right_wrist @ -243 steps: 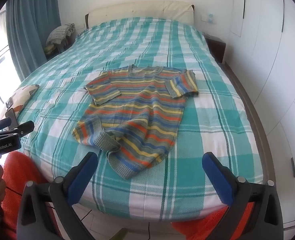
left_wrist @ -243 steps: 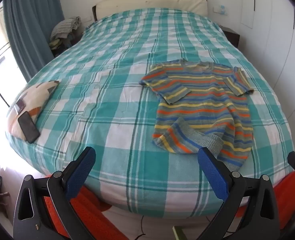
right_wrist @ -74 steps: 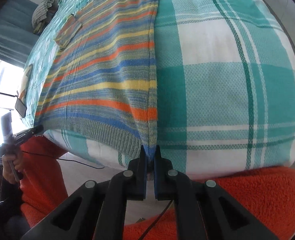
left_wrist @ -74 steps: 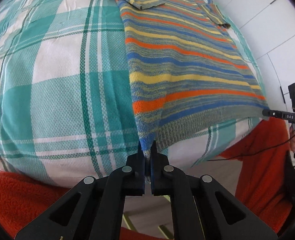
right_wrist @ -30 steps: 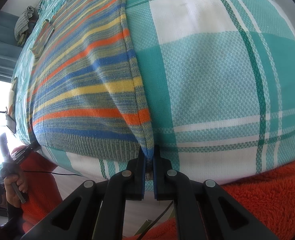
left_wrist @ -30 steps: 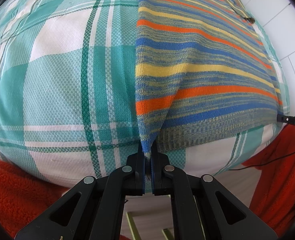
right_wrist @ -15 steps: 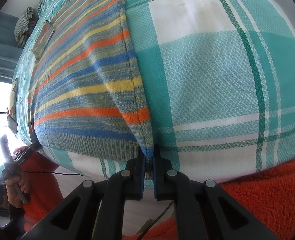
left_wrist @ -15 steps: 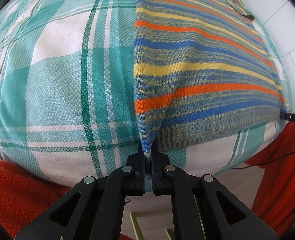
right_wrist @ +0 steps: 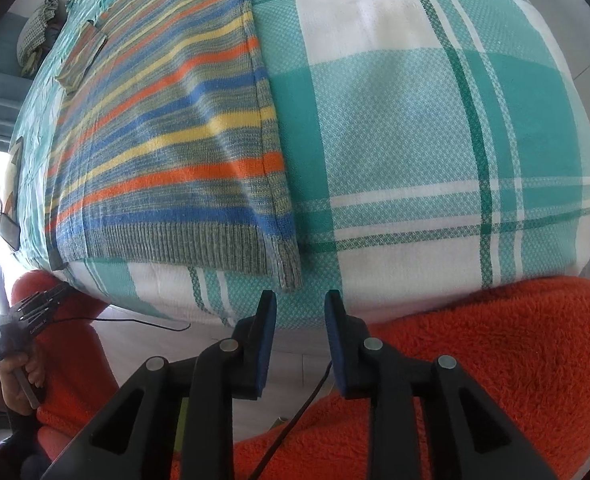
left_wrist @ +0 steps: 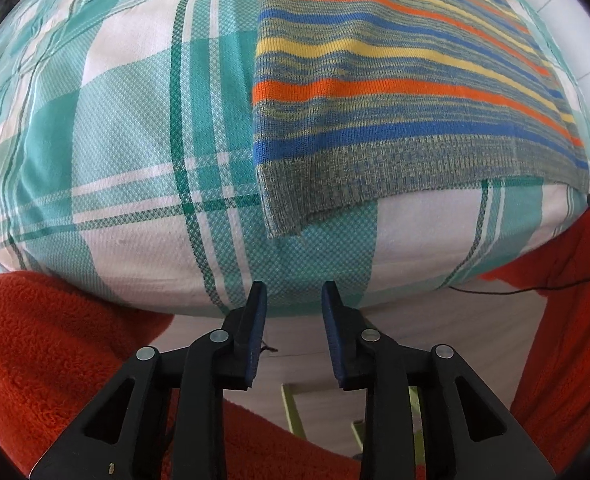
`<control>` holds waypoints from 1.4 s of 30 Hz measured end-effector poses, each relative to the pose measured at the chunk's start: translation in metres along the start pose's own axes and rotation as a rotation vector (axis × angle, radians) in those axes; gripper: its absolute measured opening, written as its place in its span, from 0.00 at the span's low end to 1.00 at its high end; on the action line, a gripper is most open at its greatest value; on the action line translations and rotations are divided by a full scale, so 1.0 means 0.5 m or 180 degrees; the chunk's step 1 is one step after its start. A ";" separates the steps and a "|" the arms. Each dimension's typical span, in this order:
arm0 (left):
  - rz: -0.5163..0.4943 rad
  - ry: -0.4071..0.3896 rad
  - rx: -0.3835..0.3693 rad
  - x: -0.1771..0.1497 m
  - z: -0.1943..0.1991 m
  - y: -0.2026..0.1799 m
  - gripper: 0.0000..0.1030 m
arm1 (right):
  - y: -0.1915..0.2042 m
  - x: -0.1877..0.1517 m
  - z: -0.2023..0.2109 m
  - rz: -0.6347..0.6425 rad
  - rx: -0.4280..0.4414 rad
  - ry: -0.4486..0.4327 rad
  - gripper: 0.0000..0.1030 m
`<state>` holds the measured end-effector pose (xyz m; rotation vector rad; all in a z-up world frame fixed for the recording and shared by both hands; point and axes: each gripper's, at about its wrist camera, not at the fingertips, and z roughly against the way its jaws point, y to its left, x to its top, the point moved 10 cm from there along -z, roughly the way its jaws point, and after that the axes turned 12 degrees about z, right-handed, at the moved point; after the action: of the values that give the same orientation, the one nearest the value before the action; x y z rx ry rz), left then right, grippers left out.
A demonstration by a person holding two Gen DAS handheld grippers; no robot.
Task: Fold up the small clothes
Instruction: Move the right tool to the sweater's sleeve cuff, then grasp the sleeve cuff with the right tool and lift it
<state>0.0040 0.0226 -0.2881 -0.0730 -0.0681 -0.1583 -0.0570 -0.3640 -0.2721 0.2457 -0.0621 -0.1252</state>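
Observation:
A small knitted sweater with orange, yellow and blue stripes lies flat on the bed, its grey ribbed hem at the bed's near edge. It also shows in the right wrist view. My left gripper is open and empty, just below the hem's left corner. My right gripper is open and empty, just below the hem's right corner. Neither gripper touches the cloth.
The bed has a teal and white checked cover. The person's red fleece clothing fills the foreground. A phone lies at the bed's left edge. Folded clothes sit far back left.
Both grippers have opened and let go of the sweater's hem corners. The corners now lie on the bed edge and the grippers have drawn back a little.

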 end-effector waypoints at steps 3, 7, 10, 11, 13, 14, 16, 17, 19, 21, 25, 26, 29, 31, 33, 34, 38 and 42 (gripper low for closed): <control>0.0045 -0.0177 0.0037 0.001 0.044 0.015 0.50 | -0.003 0.000 0.031 0.0021 -0.0054 -0.0058 0.37; 0.0195 -0.0527 0.0035 0.033 0.117 0.043 0.61 | -0.029 0.020 0.087 0.0135 -0.0317 -0.0225 0.40; 0.0369 -0.0807 -0.0060 0.065 0.167 0.058 0.66 | -0.074 0.047 0.128 0.0171 -0.0569 -0.0358 0.44; 0.0422 -0.0889 -0.0088 0.076 0.177 0.054 0.67 | -0.096 0.055 0.140 0.0169 -0.0649 -0.0391 0.44; 0.0510 -0.1003 -0.0129 0.096 0.186 0.064 0.68 | -0.121 0.069 0.160 0.0172 -0.0773 -0.0451 0.44; 0.0550 -0.1036 -0.0143 0.102 0.187 0.071 0.68 | -0.135 0.075 0.170 0.0184 -0.0819 -0.0484 0.44; 0.0626 -0.1059 -0.0175 0.123 0.190 0.078 0.68 | -0.155 0.090 0.195 0.0257 -0.0917 -0.0547 0.44; 0.0657 -0.1065 -0.0194 0.134 0.183 0.082 0.68 | -0.168 0.102 0.213 0.0319 -0.1029 -0.0582 0.44; 0.0706 -0.1100 -0.0203 0.129 0.188 0.085 0.68 | -0.194 0.144 0.266 0.0526 -0.1504 -0.0726 0.44; 0.0755 -0.1133 -0.0179 0.131 0.189 0.092 0.68 | -0.229 0.205 0.340 0.0877 -0.2409 -0.0944 0.44; 0.0879 -0.1069 -0.0125 0.134 0.174 0.100 0.69 | -0.198 0.345 0.379 0.1497 -0.2912 -0.1368 0.48; 0.0896 -0.1047 -0.0120 0.136 0.170 0.098 0.69 | -0.158 0.378 0.363 0.1608 -0.2523 -0.1489 0.48; 0.0915 -0.1047 -0.0091 0.140 0.167 0.086 0.69 | -0.011 0.465 0.283 0.2023 -0.1635 -0.1750 0.48; 0.0927 -0.1038 -0.0075 0.140 0.164 0.080 0.69 | 0.073 0.516 0.216 0.2447 -0.1468 -0.1784 0.48; 0.0952 -0.1006 -0.0064 0.138 0.160 0.077 0.69 | 0.121 0.566 0.140 0.2747 -0.1470 -0.1725 0.48; 0.0963 -0.0991 -0.0054 0.138 0.157 0.078 0.69 | 0.131 0.592 0.106 0.2813 -0.1469 -0.1683 0.48; 0.1009 -0.0918 0.0028 0.136 0.139 0.092 0.69 | 0.085 0.683 -0.003 0.2607 -0.1532 -0.1432 0.15; 0.1086 -0.0859 0.0054 0.133 0.126 0.108 0.69 | -0.019 0.706 0.111 0.1588 -0.0864 -0.1888 0.03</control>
<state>0.0744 0.0703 -0.2242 -0.0875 -0.3241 0.1942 0.2874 -0.4325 -0.2043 -0.0897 -0.6867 0.2940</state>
